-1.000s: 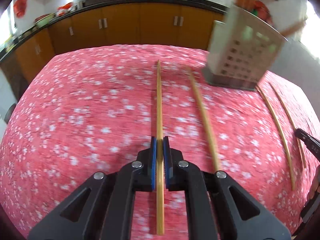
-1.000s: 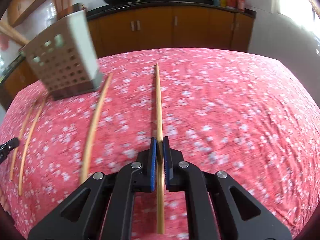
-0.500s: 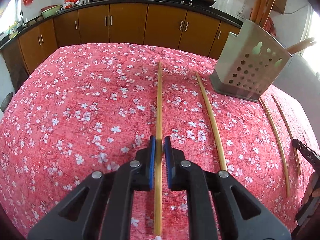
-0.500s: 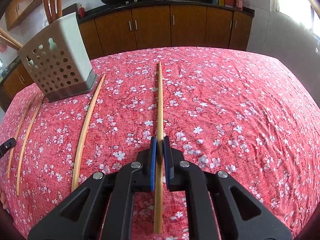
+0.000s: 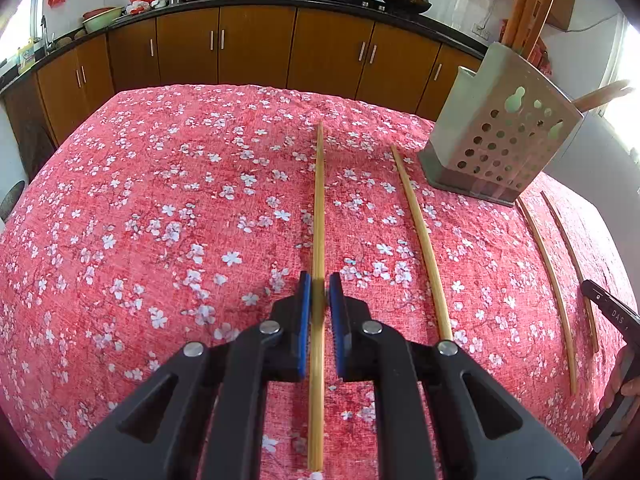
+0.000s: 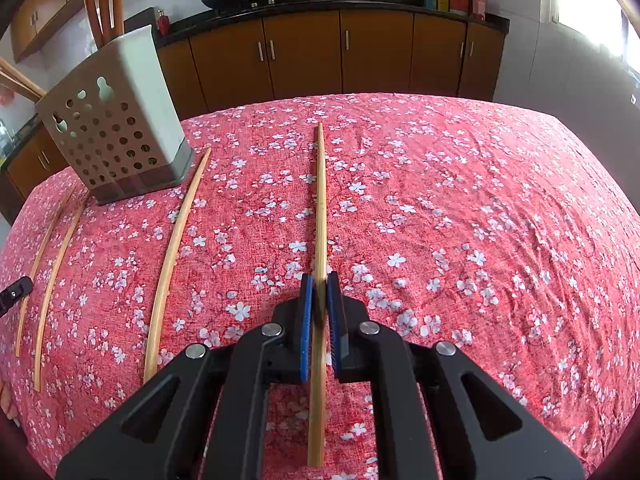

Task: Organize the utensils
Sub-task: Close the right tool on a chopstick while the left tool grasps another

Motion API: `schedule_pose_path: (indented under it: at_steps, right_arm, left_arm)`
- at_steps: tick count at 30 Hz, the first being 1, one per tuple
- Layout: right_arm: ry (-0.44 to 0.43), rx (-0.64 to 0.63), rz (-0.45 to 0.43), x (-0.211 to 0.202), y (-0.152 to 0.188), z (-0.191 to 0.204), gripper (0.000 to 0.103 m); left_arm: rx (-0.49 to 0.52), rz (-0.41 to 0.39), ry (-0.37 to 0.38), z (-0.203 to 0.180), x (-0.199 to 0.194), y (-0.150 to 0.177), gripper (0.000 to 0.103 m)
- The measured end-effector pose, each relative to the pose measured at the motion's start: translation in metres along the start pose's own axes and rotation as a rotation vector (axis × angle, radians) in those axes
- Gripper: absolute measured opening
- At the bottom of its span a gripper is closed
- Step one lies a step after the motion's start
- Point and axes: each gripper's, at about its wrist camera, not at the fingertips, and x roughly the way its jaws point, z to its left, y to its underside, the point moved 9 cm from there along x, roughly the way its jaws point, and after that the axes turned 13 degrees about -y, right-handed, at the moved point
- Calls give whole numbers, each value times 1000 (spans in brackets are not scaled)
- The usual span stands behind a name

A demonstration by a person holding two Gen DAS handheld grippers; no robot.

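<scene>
My left gripper is shut on a bamboo chopstick that points forward over the red floral cloth. My right gripper is shut on another bamboo chopstick, also pointing forward. The grey perforated utensil holder stands at the right in the left wrist view and at the left in the right wrist view, with several chopsticks standing in it. Three loose chopsticks lie on the cloth: one near the holder and two beyond it.
Brown kitchen cabinets and a counter with woks run behind the table. The other gripper's tip shows at the right edge in the left wrist view and at the left edge in the right wrist view.
Both grippers have drawn back and lifted a little with their chopsticks still held. The motion blur of a second ago is gone and the holder looks upright and sharper.
</scene>
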Motion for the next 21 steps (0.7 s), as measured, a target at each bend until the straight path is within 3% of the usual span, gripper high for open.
schedule_pose_path:
  at_steps: [21]
  right_arm:
    - [0, 0, 0, 0, 0, 0, 9]
  left_arm:
    - [0, 1, -2, -1, 1, 0, 12]
